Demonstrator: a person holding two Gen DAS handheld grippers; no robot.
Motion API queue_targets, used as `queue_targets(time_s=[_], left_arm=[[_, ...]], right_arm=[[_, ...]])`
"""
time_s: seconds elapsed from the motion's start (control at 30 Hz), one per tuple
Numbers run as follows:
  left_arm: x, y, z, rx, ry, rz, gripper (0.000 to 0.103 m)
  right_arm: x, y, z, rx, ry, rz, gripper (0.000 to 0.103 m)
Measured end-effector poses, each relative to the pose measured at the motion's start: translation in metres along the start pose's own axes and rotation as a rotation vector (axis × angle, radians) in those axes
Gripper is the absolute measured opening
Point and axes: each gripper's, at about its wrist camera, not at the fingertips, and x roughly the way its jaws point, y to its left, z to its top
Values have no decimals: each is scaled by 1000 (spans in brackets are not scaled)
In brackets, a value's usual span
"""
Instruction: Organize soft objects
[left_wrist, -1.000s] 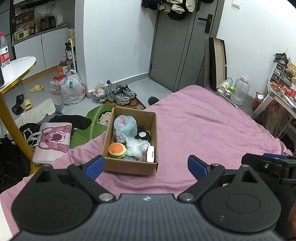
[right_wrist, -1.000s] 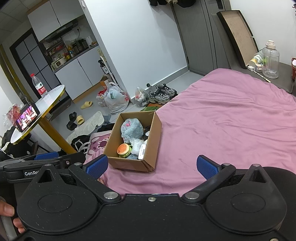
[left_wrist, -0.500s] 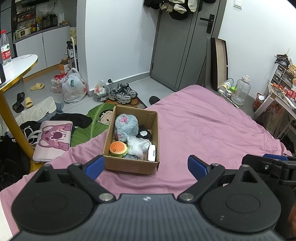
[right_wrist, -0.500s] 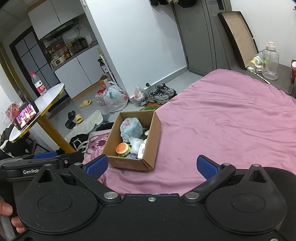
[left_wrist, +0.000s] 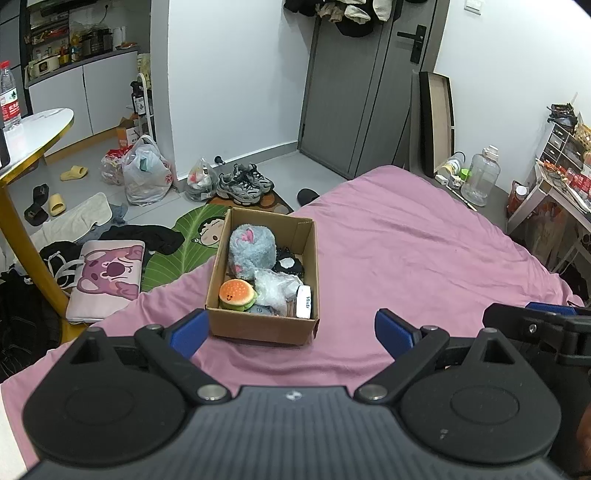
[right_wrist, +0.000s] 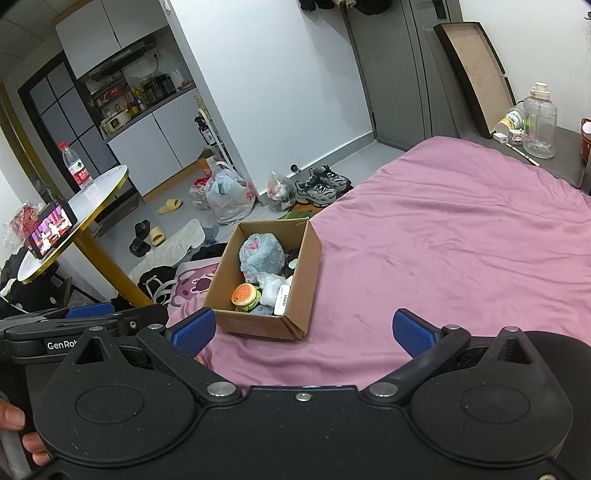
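Soft toys, namely grey furry plush (left_wrist: 251, 251), orange burger plush (left_wrist: 237, 293) and crinkled clear bag (left_wrist: 275, 290), packed in brown cardboard box (left_wrist: 260, 328) near pink bed's (left_wrist: 406, 258) left edge. Left gripper (left_wrist: 291, 326) and right gripper (right_wrist: 303, 332) both spread, empty, short of box. Fits either unpacking ahead or packing finished, so no definite next move.

The box (left_wrist: 258, 328) is brown matt cardboard and stands on a pink cloth sheet (left_wrist: 406, 258) with soft wrinkles. Inside the box, a grey toy (left_wrist: 251, 251) looks fluffy, a burger toy (left_wrist: 236, 293) looks soft, and beside it a clear plastic bag (left_wrist: 275, 290) is crinkled and shiny.
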Motion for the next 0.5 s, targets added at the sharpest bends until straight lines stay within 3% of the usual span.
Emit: queue_targets(time_s=[0.5], left_arm=[[1, 4, -5, 4, -5, -1, 96]], right_arm=[[6, -2, -2, 4, 16, -5, 103]])
